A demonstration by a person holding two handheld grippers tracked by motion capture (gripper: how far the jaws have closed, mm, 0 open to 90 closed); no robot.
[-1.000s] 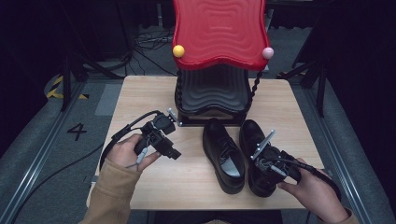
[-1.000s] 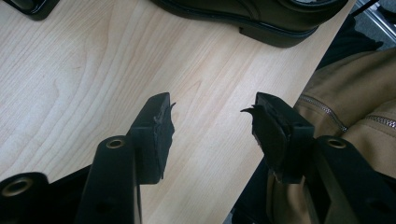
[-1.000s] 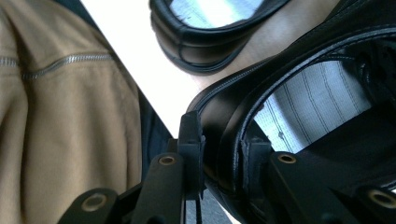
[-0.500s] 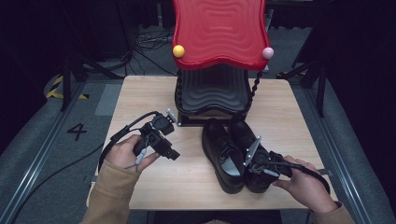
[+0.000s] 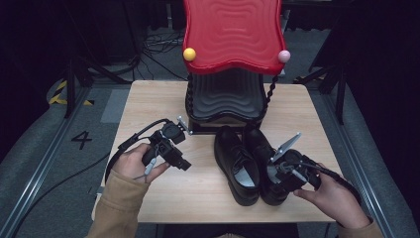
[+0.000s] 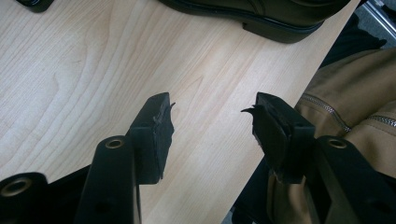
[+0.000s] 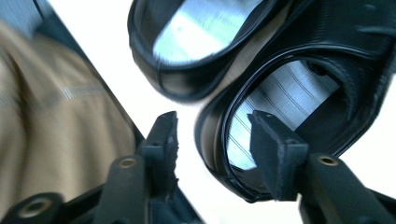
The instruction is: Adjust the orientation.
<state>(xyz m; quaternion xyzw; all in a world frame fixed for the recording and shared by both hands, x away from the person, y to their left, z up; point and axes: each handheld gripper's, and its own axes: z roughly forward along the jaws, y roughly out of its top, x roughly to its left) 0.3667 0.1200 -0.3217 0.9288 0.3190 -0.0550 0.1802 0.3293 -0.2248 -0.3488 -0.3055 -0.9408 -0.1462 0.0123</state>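
Two black leather shoes stand side by side on the wooden table (image 5: 148, 99), toes pointing away: the left shoe (image 5: 236, 166) and the right shoe (image 5: 257, 143). My right gripper (image 5: 275, 177) is at the right shoe's heel. In the right gripper view its jaws have just been opening; the right gripper (image 7: 215, 126) straddles the heel wall of the right shoe (image 7: 285, 88), one pad inside the opening and one outside, neither pressing. The left shoe (image 7: 187, 32) lies beside it. My left gripper (image 5: 182, 162) hovers left of the shoes, and in its own view the left gripper (image 6: 212, 114) is open and empty.
A red and black wavy stand (image 5: 232, 34) rises at the table's back, with a yellow ball (image 5: 189, 54) and a pink ball (image 5: 283, 56) on its sides. A tan sleeve (image 6: 355, 98) hangs past the table's near edge. Bare wood (image 6: 70, 70) lies under the left gripper.
The right shoe has been shifted left, up against the left shoe. The right gripper's jaws have parted at its heel and the hand has shifted slightly. The left hand has stayed still.
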